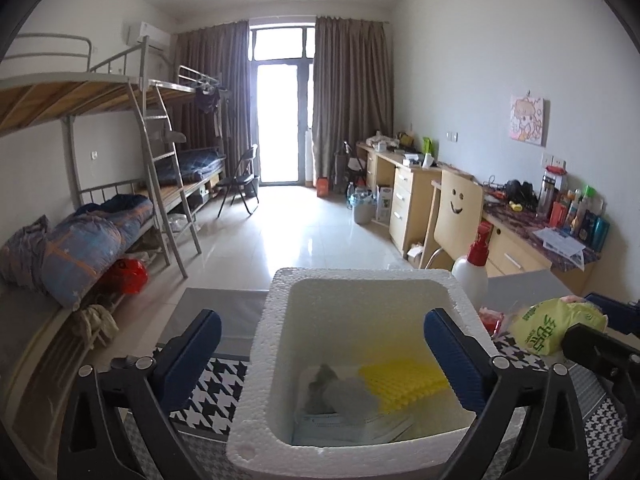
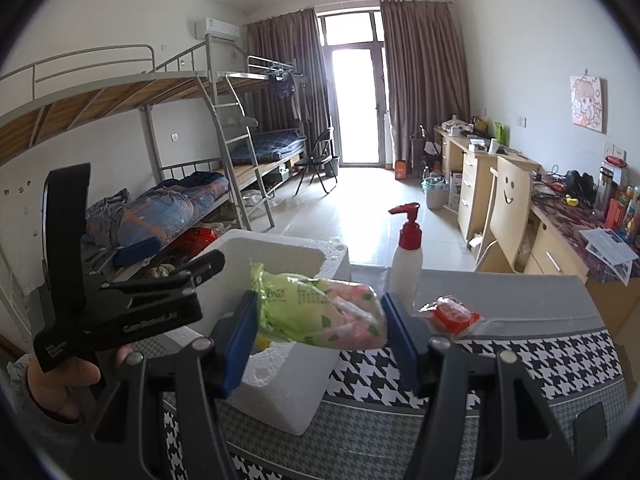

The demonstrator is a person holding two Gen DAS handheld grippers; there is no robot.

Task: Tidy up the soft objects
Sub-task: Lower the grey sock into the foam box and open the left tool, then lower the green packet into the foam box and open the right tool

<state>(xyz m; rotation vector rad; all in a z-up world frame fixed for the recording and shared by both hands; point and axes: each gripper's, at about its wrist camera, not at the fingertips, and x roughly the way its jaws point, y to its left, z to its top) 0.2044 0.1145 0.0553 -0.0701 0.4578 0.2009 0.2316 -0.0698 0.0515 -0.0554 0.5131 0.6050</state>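
Here, right gripper (image 2: 318, 334) clamped on soft green-and-pink packet (image 2: 320, 312), pads pressing both ends, long axis running across jaws. Hung over near right corner of foam box (image 2: 280, 384), box opening lying just ahead and left. Left gripper (image 1: 322, 354) spread wide, empty, straddling same box above yellow sponge (image 1: 402, 380) and grey cloth (image 1: 340, 394) on floor. Beyond, red-wrapped packet (image 2: 450, 314) waited on bench (image 2: 540, 356), nearer right gripper.

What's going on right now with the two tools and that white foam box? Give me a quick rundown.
Left tool open, empty, over foam box. Right tool shut on green-and-pink soft pack, at the box's near corner. Yellow sponge and grey cloth already inside. Nothing blocking.
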